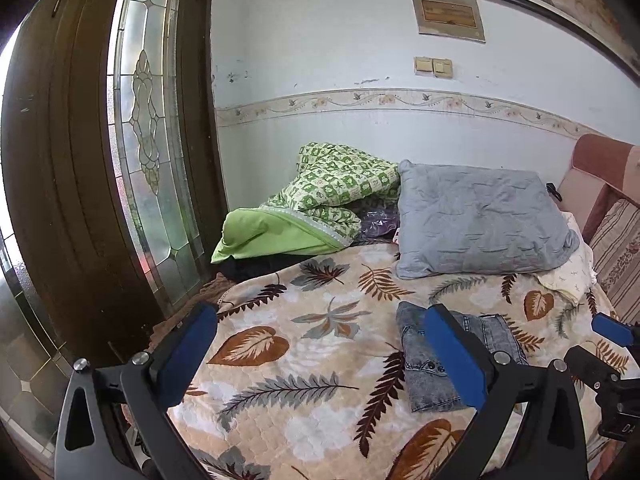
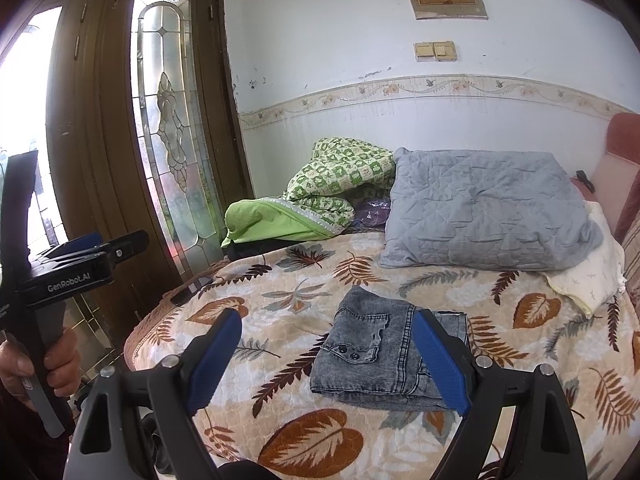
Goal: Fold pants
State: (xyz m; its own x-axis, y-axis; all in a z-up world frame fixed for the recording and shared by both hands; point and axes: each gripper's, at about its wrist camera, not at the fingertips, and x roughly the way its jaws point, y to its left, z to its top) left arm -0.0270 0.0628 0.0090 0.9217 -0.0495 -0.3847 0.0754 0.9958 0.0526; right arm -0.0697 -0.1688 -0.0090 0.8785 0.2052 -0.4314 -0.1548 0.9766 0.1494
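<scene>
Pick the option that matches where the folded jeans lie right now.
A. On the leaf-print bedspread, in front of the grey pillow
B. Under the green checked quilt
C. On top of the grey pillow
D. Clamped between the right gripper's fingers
A: the folded jeans rest flat on the leaf-print bedspread, apart from the grey pillow behind them, and both grippers are open and hold nothing.

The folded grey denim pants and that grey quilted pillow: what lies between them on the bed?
Only bare leaf-patterned bedspread separates the folded grey denim pants from the grey quilted pillow, clearest in the right wrist view.
</scene>
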